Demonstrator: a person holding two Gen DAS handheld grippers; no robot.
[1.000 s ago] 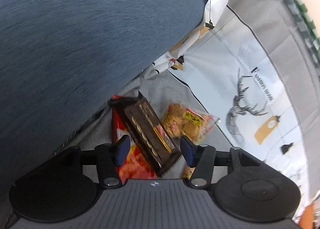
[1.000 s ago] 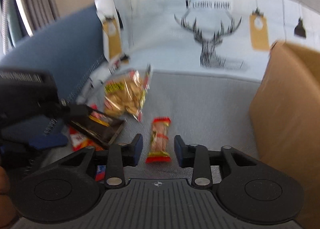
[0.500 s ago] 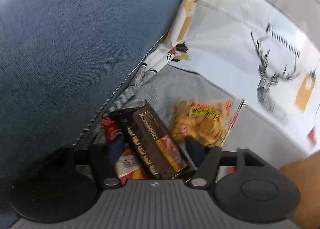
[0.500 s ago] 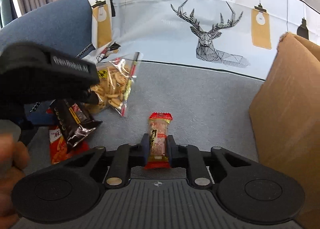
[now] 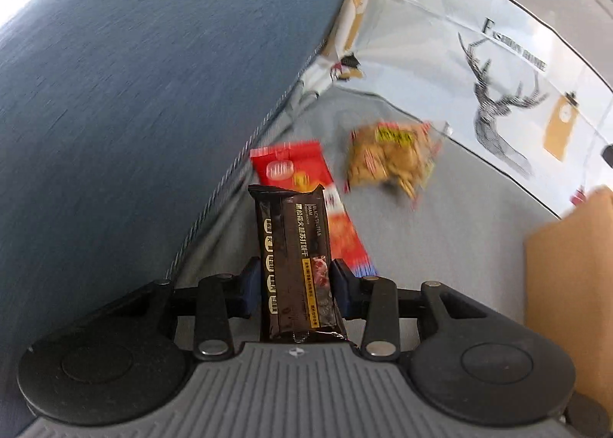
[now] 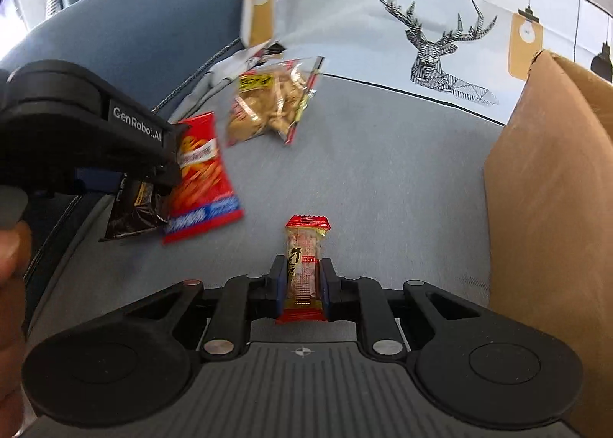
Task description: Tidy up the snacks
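Note:
My left gripper (image 5: 295, 286) has a dark brown cracker packet (image 5: 293, 258) upright between its blue pads; its jaws are closing and the pads press the packet's sides. From the right wrist view that left gripper (image 6: 126, 185) holds the dark packet (image 6: 132, 214) above the grey seat. My right gripper (image 6: 302, 284) is shut on a small red-ended snack bar (image 6: 304, 265), which sticks out forward. A red snack packet (image 5: 295, 169) (image 6: 203, 177) and a clear bag of biscuits (image 5: 390, 160) (image 6: 272, 104) lie on the seat.
A brown cardboard box (image 6: 551, 208) (image 5: 571, 284) stands at the right. A blue cushion (image 5: 134, 93) rises on the left. A deer-print cloth (image 6: 440, 39) covers the back. A person's hand (image 6: 9, 250) grips the left tool's handle.
The left gripper closed on the dark packet and lifted it off the red packet, rolling it upright. The right gripper closed on the small bar and moved with it.

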